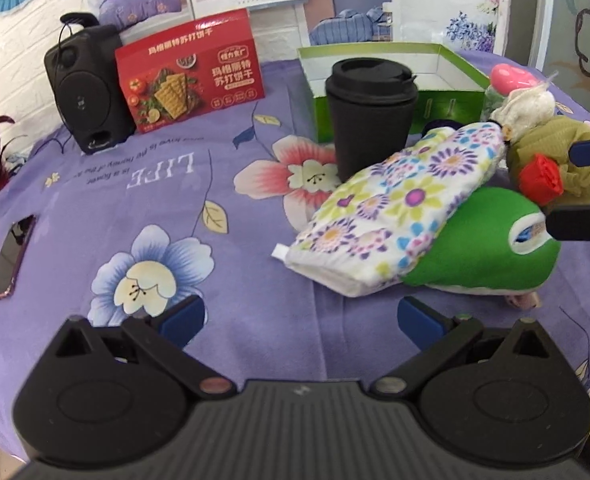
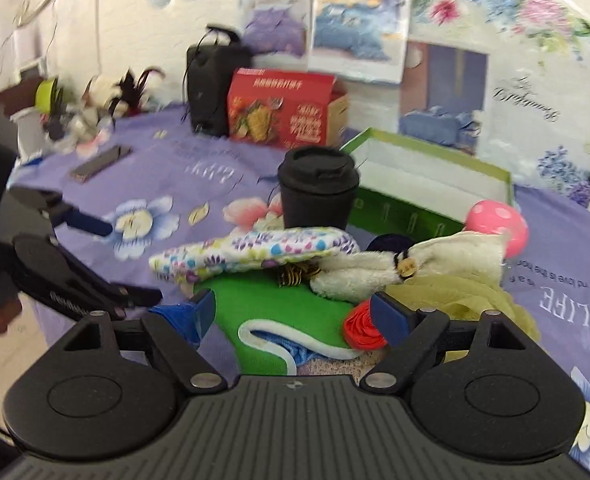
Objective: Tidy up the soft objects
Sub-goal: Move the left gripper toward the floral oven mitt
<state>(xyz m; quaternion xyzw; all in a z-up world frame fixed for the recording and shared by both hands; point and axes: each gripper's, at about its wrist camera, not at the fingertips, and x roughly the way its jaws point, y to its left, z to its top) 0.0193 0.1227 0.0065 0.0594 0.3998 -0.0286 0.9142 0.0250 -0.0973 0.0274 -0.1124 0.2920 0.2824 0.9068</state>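
A pile of soft things lies on the purple flowered cloth: a floral oven mitt [image 1: 407,204] [image 2: 255,252] resting on a green plush [image 1: 491,248] [image 2: 271,312], a white plush [image 1: 523,108] [image 2: 435,264], an olive mesh pouf [image 1: 563,160] [image 2: 471,292] with a red rose [image 1: 541,178] [image 2: 361,328], and a pink spotted mushroom toy [image 1: 511,76] [image 2: 495,224]. My left gripper [image 1: 301,320] is open and empty, just in front of the mitt. My right gripper [image 2: 293,314] [image 1: 579,188] is open, its jaws on either side of the green plush's near end, beside the rose.
A black lidded cup [image 1: 369,116] [image 2: 317,192] stands behind the mitt. An open green box [image 1: 399,76] [image 2: 427,184] sits behind it. A red cracker box [image 1: 191,72] [image 2: 283,114], black speaker [image 1: 85,88] [image 2: 211,88] and phone [image 1: 9,260] [image 2: 101,164] lie to the left.
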